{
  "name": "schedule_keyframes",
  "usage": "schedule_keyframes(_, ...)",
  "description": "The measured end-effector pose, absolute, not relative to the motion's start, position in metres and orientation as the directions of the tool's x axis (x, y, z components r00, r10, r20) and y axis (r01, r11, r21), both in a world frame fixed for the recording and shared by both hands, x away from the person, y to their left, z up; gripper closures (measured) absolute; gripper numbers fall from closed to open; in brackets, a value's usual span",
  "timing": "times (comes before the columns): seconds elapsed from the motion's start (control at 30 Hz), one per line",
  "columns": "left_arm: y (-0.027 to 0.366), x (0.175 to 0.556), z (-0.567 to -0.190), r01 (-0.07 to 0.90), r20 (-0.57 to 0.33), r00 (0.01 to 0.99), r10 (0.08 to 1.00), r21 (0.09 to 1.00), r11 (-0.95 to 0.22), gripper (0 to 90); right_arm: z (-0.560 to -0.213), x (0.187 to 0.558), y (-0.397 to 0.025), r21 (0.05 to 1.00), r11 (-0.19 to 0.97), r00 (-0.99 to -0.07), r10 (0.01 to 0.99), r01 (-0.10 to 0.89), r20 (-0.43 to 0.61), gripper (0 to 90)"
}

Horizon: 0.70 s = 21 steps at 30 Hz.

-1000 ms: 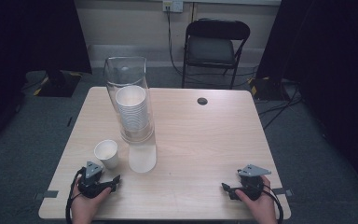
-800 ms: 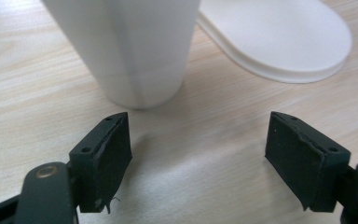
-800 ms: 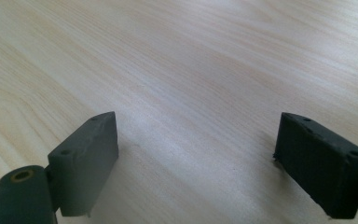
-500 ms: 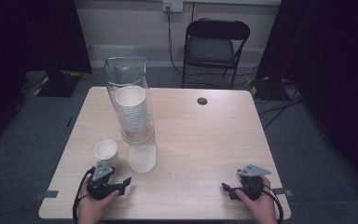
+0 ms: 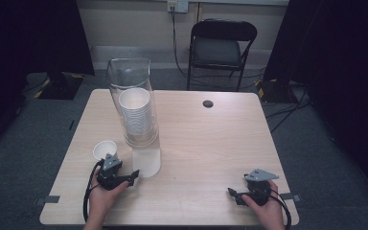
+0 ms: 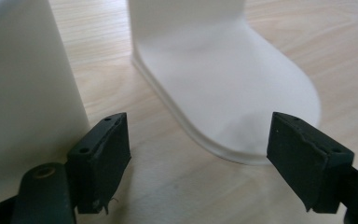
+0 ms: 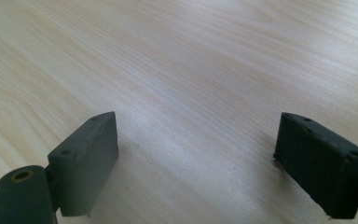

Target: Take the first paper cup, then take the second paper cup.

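A clear dispenser tube [image 5: 133, 91] leans over the table and holds a stack of white paper cups [image 5: 136, 116]; its white base [image 5: 146, 161] rests on the wood. One loose white cup [image 5: 104, 150] stands left of the base. My left gripper [image 5: 124, 179] is open, just in front of the cup and the base. In the left gripper view the cup's wall [image 6: 25, 88] is at the left and the base's rounded foot [image 6: 233, 93] ahead, between the open jaws [image 6: 205, 163]. My right gripper [image 5: 235, 195] is open near the front right, over bare wood [image 7: 196, 93].
The wooden table [image 5: 211, 143] has a dark round grommet [image 5: 208, 103] near its far edge. A black folding chair [image 5: 223, 45] stands behind the table. Grey carpet surrounds it, with cables on the floor at the right.
My left gripper has moved right and forward, from the table's front left to just before the loose cup and the dispenser base. The right gripper has stayed put.
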<state>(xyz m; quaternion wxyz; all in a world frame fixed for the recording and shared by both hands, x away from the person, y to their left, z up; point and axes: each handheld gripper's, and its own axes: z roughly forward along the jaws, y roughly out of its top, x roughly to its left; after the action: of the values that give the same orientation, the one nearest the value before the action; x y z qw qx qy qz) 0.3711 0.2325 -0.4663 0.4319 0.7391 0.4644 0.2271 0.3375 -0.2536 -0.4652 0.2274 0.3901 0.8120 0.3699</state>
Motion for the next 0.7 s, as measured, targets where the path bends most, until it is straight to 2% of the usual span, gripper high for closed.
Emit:
schedule_keyframes(0.33, 0.222, 0.360, -0.454, 0.434, -0.046, 0.534, 0.844, 0.872, -0.227, 20.6, -0.465, 0.338, -0.254, 0.779, 0.424, -0.594, 0.800, 0.463, -0.082, 12.8)
schedule_keyframes(0.7, 0.209, 0.357, -0.428, 0.383, -0.034, 0.550, 0.834, 0.898, -0.216, 18.2, -0.465, 0.338, -0.254, 0.778, 0.424, -0.595, 0.800, 0.463, -0.081, 12.8)
